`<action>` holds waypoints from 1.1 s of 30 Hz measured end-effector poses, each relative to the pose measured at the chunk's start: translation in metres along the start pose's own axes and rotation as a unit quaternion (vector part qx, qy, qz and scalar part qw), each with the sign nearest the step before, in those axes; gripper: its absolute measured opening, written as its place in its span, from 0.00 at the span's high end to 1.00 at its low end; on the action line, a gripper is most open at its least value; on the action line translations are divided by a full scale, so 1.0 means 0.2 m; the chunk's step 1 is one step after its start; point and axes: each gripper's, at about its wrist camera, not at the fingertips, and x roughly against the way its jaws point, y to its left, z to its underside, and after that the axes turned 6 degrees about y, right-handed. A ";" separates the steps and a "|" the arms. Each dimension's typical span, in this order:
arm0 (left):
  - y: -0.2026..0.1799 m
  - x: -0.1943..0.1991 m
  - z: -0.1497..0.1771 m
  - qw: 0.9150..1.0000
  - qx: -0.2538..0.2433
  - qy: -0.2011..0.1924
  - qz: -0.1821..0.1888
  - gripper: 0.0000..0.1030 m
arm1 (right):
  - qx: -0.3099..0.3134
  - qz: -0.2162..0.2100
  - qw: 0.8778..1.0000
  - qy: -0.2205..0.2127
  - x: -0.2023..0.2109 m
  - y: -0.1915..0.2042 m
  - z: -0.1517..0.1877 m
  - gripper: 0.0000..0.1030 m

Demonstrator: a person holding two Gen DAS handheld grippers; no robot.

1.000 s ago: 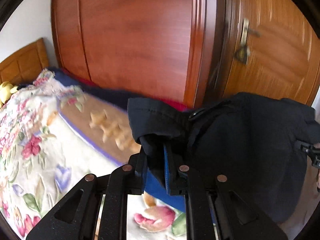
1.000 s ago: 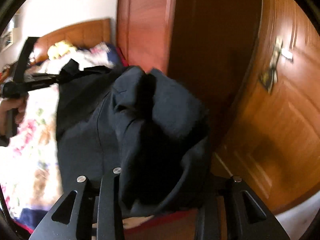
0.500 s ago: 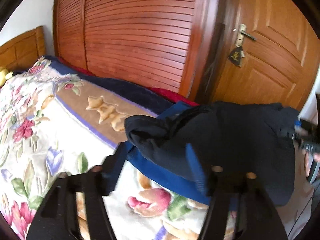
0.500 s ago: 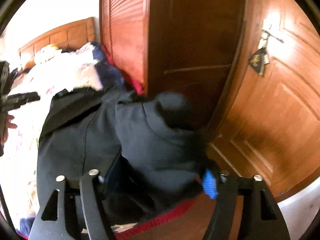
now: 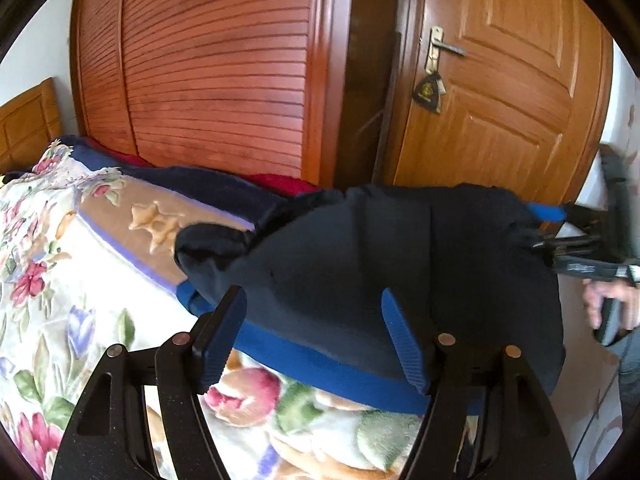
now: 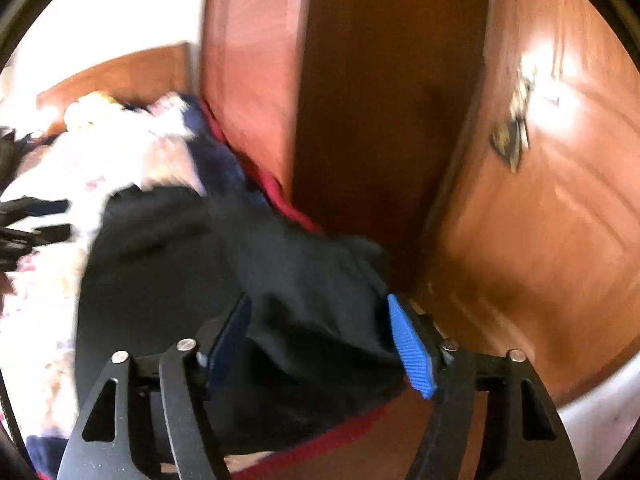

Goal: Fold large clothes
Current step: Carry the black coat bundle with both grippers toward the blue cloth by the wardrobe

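Note:
A dark navy garment [image 5: 400,260] with a blue band along its near edge lies bunched on the bed's far corner. In the left wrist view my left gripper [image 5: 312,300] stands just in front of it. Its jaws are still opening, and the cloth lies beyond them without being pressed. My right gripper [image 6: 318,308] is over the garment [image 6: 168,272] at its right end. Its jaws are wide but closing, with loose fabric slumped between the pads and not pinched. The right gripper [image 5: 560,236] also shows at the cloth's right corner, held by a hand [image 5: 612,304].
A floral blanket [image 5: 60,280] covers the bed, with a wooden headboard [image 5: 24,120] at far left. Behind the bed rise a louvred wardrobe door [image 5: 220,80] and a panelled room door [image 5: 500,100] with a key tag [image 5: 430,88]. Red bedding [image 6: 280,196] edges the bed.
Both grippers were shut on the lifted garment; both have opened and let go. The garment has dropped onto the bed, and the left gripper has drawn back from it.

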 end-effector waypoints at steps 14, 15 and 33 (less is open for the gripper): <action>0.21 -0.16 -0.06 0.999 0.044 0.002 -0.033 0.31 | -0.097 0.045 0.994 0.011 0.05 -0.11 0.24 0.09; 0.23 -0.18 -0.06 0.998 0.049 0.003 -0.034 0.31 | -0.105 0.042 0.993 0.013 0.02 -0.11 0.22 0.07; 0.39 -0.33 -0.11 0.992 0.118 0.028 0.015 0.91 | -0.100 -0.061 0.993 0.024 -0.13 -0.04 0.05 0.73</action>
